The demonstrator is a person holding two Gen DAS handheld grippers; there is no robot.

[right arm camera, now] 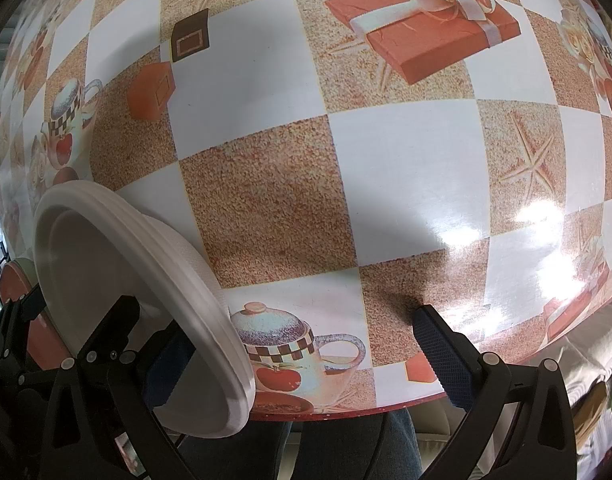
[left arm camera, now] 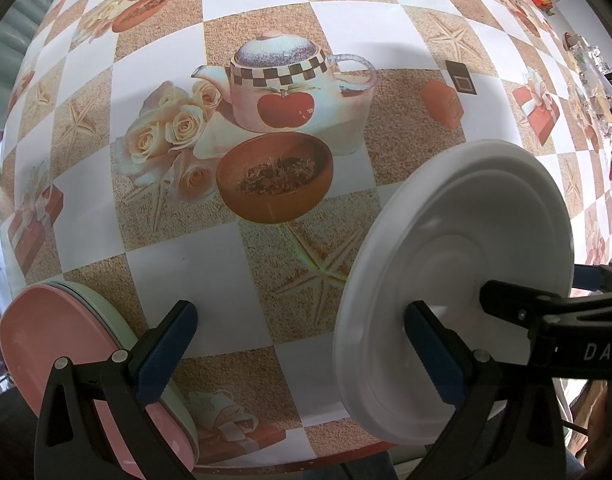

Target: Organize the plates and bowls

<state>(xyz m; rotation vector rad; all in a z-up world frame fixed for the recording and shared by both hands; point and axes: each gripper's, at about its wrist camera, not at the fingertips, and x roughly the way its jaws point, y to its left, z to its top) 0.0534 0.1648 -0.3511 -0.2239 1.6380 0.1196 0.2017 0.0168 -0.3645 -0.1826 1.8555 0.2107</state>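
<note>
Left gripper [left arm camera: 306, 354]: jaws wide, nothing between them, above the patterned tablecloth [left arm camera: 210, 272]. Right gripper [right arm camera: 306, 354]: jaws also wide. White plate [left arm camera: 458, 292] stands on edge between the two grippers; what holds it, cannot tell. Pink plate [left arm camera: 46, 340], stacked against a pale green one [left arm camera: 102, 312], sits at the table's near-left edge.

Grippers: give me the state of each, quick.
Left gripper: open, nothing between its fingers; white plate at its right finger.
Right gripper: open, nothing between its fingers; same plate by its left finger.
</note>
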